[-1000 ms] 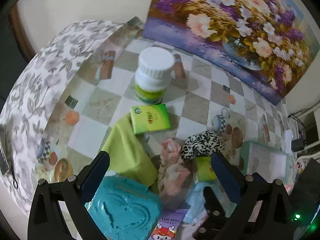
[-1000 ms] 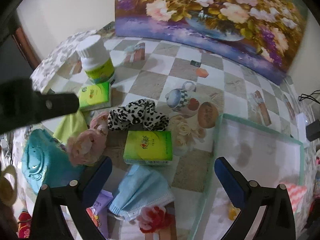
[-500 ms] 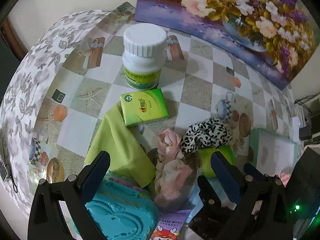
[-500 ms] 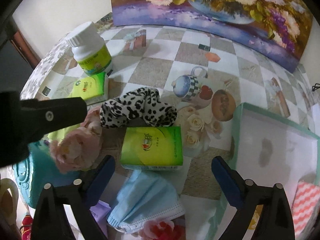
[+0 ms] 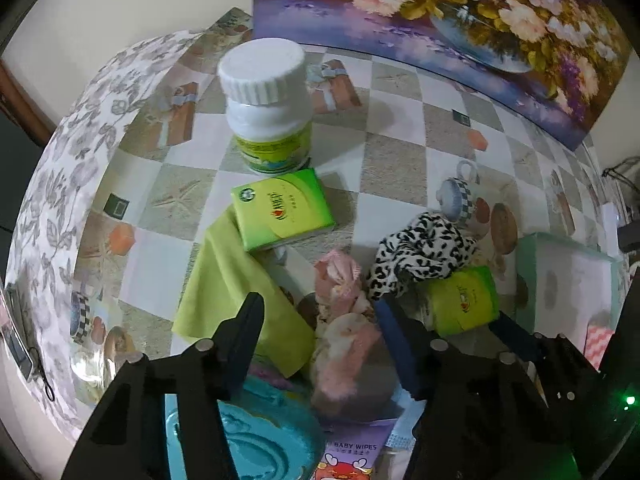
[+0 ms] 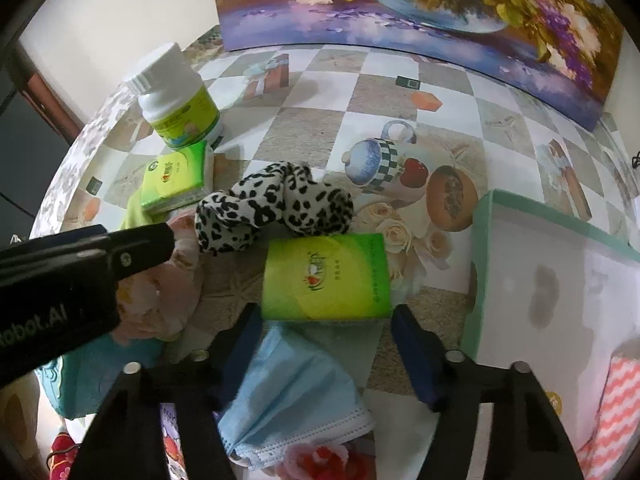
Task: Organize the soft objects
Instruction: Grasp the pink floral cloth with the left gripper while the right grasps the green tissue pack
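Right gripper (image 6: 326,322) points steeply down over blue face mask (image 6: 296,396); jaws just closing, straddling mask's upper edge, pads not yet pressing – likely lining up pick for green-rimmed box (image 6: 480,264) at right. Left gripper (image 5: 316,320) likewise tilted down, jaws just closing around pink scrunchie (image 5: 344,344), contact unclear. Beyond: tissue pack (image 6: 326,278) just past mask, leopard scrunchie (image 6: 276,204) touching pack's far edge. Farther: second tissue pack (image 5: 282,208) overlapping green cloth (image 5: 236,288), white pill bottle (image 5: 266,108) behind.
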